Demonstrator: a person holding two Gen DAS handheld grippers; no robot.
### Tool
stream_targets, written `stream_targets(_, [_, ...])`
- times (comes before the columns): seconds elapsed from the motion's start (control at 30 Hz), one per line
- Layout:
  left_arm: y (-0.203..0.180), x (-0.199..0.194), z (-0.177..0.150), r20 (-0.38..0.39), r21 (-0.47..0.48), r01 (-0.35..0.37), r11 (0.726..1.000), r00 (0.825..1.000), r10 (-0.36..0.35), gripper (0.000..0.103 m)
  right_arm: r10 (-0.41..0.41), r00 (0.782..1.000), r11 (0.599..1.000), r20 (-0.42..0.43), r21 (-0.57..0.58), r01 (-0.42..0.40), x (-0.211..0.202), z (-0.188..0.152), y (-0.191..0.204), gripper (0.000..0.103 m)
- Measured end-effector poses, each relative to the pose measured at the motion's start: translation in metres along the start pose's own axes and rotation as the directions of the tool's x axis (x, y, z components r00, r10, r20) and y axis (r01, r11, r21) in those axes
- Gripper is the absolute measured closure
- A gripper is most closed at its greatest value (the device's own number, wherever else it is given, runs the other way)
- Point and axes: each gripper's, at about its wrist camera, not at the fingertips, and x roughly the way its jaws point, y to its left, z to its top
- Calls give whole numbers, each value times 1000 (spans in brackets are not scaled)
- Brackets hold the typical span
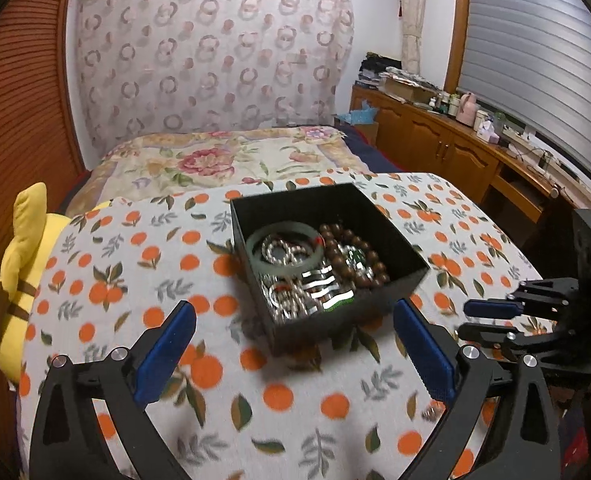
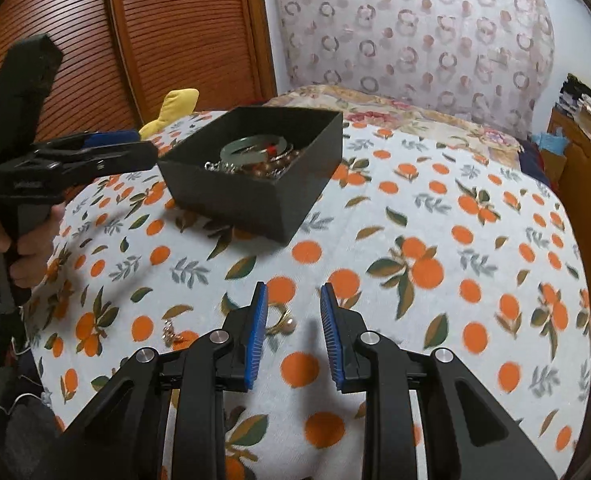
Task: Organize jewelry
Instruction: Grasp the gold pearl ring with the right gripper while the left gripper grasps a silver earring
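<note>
Step judged: fetch loose pieces on cloth, add to black box [image 2: 255, 168].

Right gripper [image 2: 293, 336]: jaws part open, empty, low over orange-print cloth [image 2: 435, 216], well short of box. Small gold piece [image 2: 281, 322] just beside its left finger; another [image 2: 173, 334] further left. Advice: shift left, straddle gold piece, press to cloth, close slowly.

Left gripper [image 1: 295, 344]: jaws wide, empty, just short of box's near corner.

Box holds green bangle [image 1: 285, 248], brown bead bracelet [image 1: 355, 256], silver chains [image 1: 295, 296]; tangled heap, no compartments visible.

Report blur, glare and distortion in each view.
Left wrist: fisheye bows the wardrobe and shutter lines; glare whitens the metal pieces in the black box. Right wrist: the tablecloth bulges like a dome; small jewelry near the fingers is smeared.
</note>
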Motion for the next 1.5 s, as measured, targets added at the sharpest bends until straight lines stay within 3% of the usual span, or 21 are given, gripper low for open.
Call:
stream_targets(0.37, [-2,-6,-31,-37,-23,-23,999,999,22,8,-47,998,999,-43,13,48,10,-5,6,74])
stream_targets(0.5, [-7,-9,-42,-11,-19,-45,999,999,45,8,-53,997,998,-54,20,55,11,-7,8,88])
stream_targets(0.63, [-18,-12,-49,15,1,-54,999,998,54,8,-39,998,999,-56,21,40,10,-9,8,91])
stream_targets(0.9, [-42,-7,-54,-46,32,2,999,999,-1,8,-39,999,999,-27,26,40,-4,-15,6,91])
stream_targets(1.27, [-84,8,-62,-140,137,100,986,987,-81,8,-37,999,999,34,40,36,-31,-26,-3,91])
stream_targets(1.37, [-90,11,-63,-158,149,112,982,983,-89,18,-39,998,998,39,43,37,-34,-27,-7,91])
stream_targets(1.4, [-91,14,-63,-169,151,116,982,982,-90,28,-39,998,998,41,43,37,-34,-28,-7,91])
stream_targets(1.5, [-94,18,-66,-188,157,128,979,977,-97,43,-40,998,998,46,46,37,-36,-28,-8,91])
